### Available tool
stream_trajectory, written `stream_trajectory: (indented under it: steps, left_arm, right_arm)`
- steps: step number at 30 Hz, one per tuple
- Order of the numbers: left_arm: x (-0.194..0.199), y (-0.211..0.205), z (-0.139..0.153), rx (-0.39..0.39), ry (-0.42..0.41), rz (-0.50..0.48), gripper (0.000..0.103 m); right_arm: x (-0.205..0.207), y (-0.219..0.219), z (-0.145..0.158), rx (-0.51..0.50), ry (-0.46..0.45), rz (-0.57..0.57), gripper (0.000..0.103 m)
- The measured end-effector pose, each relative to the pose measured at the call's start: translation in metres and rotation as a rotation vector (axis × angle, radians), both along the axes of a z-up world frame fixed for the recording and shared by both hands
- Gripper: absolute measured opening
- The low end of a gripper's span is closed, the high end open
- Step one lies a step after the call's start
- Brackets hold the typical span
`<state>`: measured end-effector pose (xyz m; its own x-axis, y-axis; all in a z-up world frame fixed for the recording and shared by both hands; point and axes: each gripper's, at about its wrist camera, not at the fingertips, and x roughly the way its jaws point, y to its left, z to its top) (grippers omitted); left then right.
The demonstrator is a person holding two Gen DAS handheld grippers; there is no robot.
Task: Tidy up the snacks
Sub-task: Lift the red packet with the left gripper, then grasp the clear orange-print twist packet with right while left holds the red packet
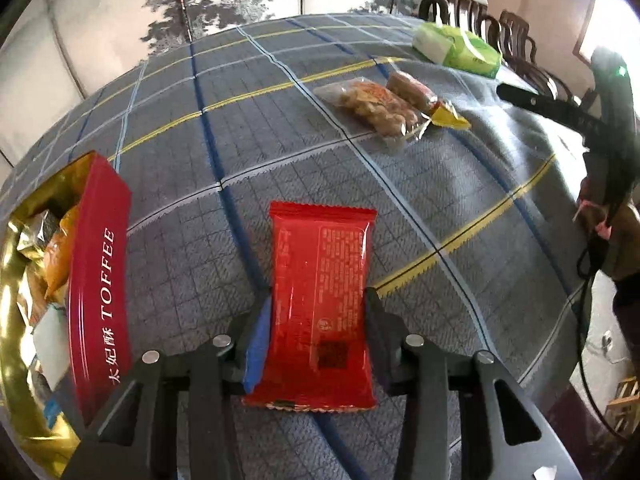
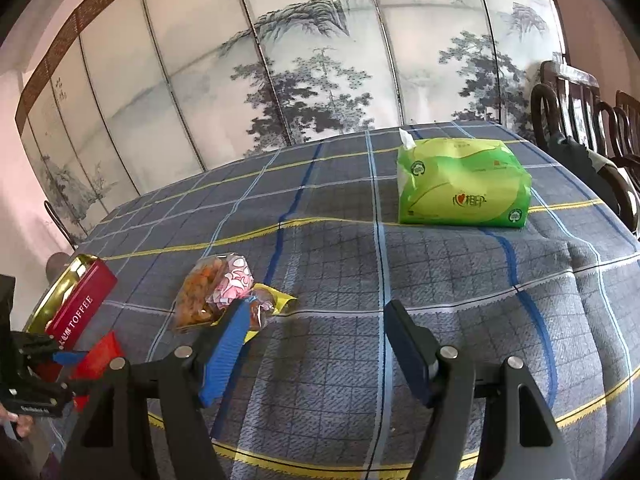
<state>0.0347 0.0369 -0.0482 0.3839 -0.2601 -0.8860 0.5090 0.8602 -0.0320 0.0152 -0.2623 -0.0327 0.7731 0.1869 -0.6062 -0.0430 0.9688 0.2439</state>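
Observation:
My left gripper (image 1: 318, 300) is shut on a red snack packet (image 1: 322, 304), its two fingers pressing the packet's sides above the plaid tablecloth. A red toffee tin (image 1: 102, 276) with a gold inside stands just left of it and holds several wrapped snacks; it also shows in the right wrist view (image 2: 78, 308). Clear-wrapped snack packs (image 1: 384, 106) lie farther on the right; in the right wrist view these packs (image 2: 218, 292) lie just beyond my left finger. My right gripper (image 2: 316, 316) is open and empty over the cloth. The red packet (image 2: 98, 356) shows at lower left there.
A green tissue pack (image 2: 464, 182) stands at the back right of the table (image 2: 360, 256); it also shows in the left wrist view (image 1: 458, 46). Dark wooden chairs (image 2: 580, 120) line the right side. A painted folding screen (image 2: 300, 60) stands behind the table.

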Motion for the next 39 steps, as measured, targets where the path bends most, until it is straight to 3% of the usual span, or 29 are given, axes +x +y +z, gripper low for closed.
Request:
stream_trajectory:
  steps: [4, 6, 11, 19, 26, 32, 36, 37, 39]
  left_arm:
    - [-0.006, 0.008, 0.001, -0.047, 0.005, 0.044, 0.039]
    - [-0.009, 0.012, 0.004, -0.099, 0.025, 0.079, 0.039]
    - [-0.018, 0.015, 0.015, -0.155, 0.009, 0.111, 0.039]
    - [-0.021, 0.018, 0.038, -0.208, -0.031, 0.128, 0.039]
    - [-0.021, 0.027, 0.049, -0.241, -0.047, 0.146, 0.039]
    - [-0.024, 0.032, 0.053, -0.252, -0.054, 0.158, 0.039]
    - [-0.025, 0.037, 0.055, -0.256, -0.060, 0.167, 0.039]
    - [-0.025, 0.038, 0.055, -0.256, -0.062, 0.169, 0.039]
    - [-0.026, 0.041, 0.057, -0.255, -0.067, 0.177, 0.039]
  right_arm:
    - [-0.003, 0.009, 0.004, -0.028, -0.004, 0.002, 0.071]
    - [-0.007, 0.015, 0.010, 0.015, -0.023, 0.021, 0.071]
    - [0.002, 0.048, 0.028, 0.094, -0.007, 0.176, 0.071]
    - [0.046, 0.132, 0.022, -0.078, 0.123, 0.437, 0.071]
    - [0.092, 0.141, 0.000, -0.113, 0.234, 0.388, 0.069]
    - [0.111, 0.150, -0.006, -0.178, 0.273, 0.338, 0.070]
    - [0.115, 0.168, -0.020, -0.295, 0.316, 0.353, 0.070]
    - [0.112, 0.172, -0.021, -0.322, 0.299, 0.361, 0.069]
    - [0.110, 0.171, -0.018, -0.311, 0.291, 0.356, 0.042]
